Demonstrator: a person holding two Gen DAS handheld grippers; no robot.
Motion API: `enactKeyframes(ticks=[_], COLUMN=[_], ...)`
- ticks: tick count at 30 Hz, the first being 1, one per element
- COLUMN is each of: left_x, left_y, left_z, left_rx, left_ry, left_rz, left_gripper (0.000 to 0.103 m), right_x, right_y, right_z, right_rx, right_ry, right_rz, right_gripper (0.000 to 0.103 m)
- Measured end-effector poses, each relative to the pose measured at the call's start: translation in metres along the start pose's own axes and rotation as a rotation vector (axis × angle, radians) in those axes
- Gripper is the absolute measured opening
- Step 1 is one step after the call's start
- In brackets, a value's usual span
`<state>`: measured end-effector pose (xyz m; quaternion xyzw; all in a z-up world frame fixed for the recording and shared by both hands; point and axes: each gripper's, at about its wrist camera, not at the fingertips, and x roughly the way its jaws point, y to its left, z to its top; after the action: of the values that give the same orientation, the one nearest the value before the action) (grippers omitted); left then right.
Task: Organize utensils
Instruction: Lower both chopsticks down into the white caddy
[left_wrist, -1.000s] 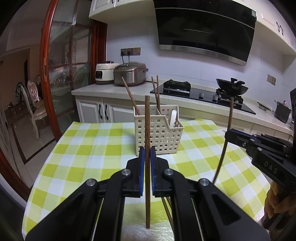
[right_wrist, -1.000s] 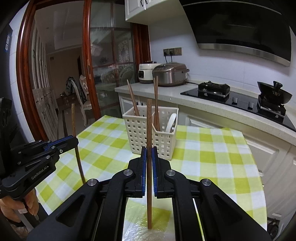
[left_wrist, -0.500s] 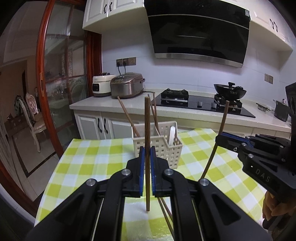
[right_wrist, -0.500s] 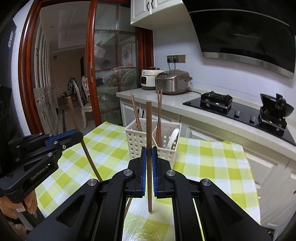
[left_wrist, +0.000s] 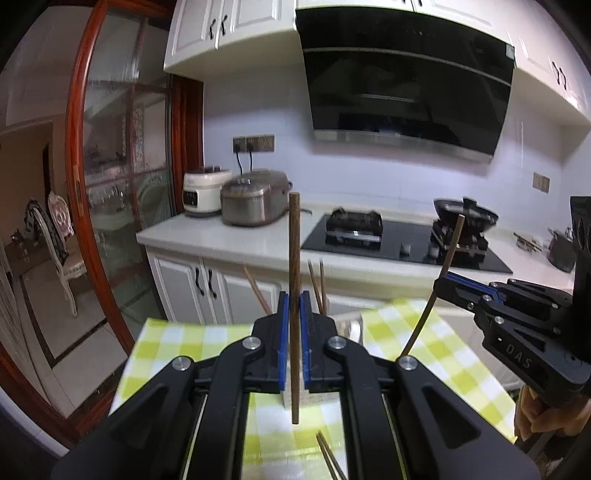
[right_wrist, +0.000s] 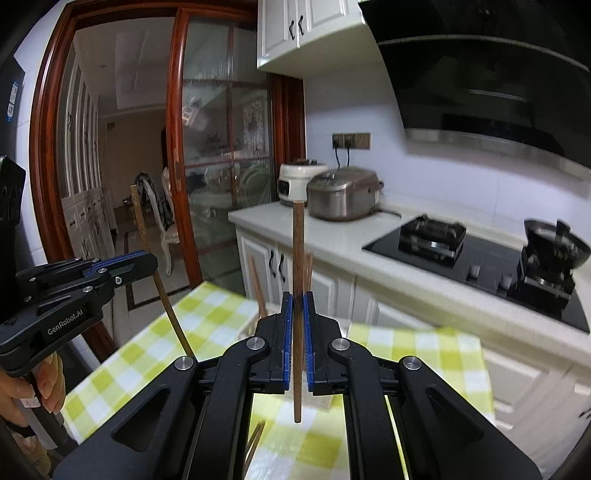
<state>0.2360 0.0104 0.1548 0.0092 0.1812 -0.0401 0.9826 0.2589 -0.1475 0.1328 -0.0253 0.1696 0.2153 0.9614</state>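
My left gripper (left_wrist: 294, 299) is shut on a brown wooden chopstick (left_wrist: 294, 251) that stands upright. My right gripper (right_wrist: 297, 299) is shut on another brown chopstick (right_wrist: 297, 251), also upright. Each gripper shows in the other's view: the right gripper (left_wrist: 448, 282) with its chopstick tilted, the left gripper (right_wrist: 147, 260) likewise. The white utensil basket (left_wrist: 352, 326) is mostly hidden behind my fingers; several chopsticks (left_wrist: 318, 282) stick out of it. Loose chopsticks (left_wrist: 328, 456) lie on the green checked tablecloth (left_wrist: 173, 343) below.
Behind the table is a white counter (left_wrist: 221, 236) with two rice cookers (left_wrist: 255, 197), a black hob (left_wrist: 399, 243) and a wok (left_wrist: 463, 212). A range hood (left_wrist: 402, 81) hangs above. A red-framed glass door (left_wrist: 99, 177) stands at the left.
Both grippers have risen and tilted up with their chopsticks. The basket has dropped low in both views and is now mostly hidden behind the fingers.
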Motion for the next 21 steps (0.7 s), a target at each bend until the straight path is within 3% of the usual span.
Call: enactKeyframes(ticks=[6, 11, 21], left_x=[0.013, 0.035, 0.107], left_y=[-0.004, -0.001, 0.011], left_z=[0.035, 0.052, 0.031], left_rx=[0.003, -0.004, -0.073], left_ry=[-0.072, -0.084, 0.038], left_rz=[0.012, 0.014, -0.057], left_gripper=[0.006, 0.006, 0.006], right_x=[0.01, 0.035, 0.096], right_y=[-0.001, -0.005, -0.015], right_z=[0.032, 0.033, 0.01], right_rx=[0.001, 0.004, 0.011], right_ry=[-0.047, -0.021, 0.124], right_rz=[-0.015, -0.016, 0.009], right_gripper=[0.006, 0.006, 0.006])
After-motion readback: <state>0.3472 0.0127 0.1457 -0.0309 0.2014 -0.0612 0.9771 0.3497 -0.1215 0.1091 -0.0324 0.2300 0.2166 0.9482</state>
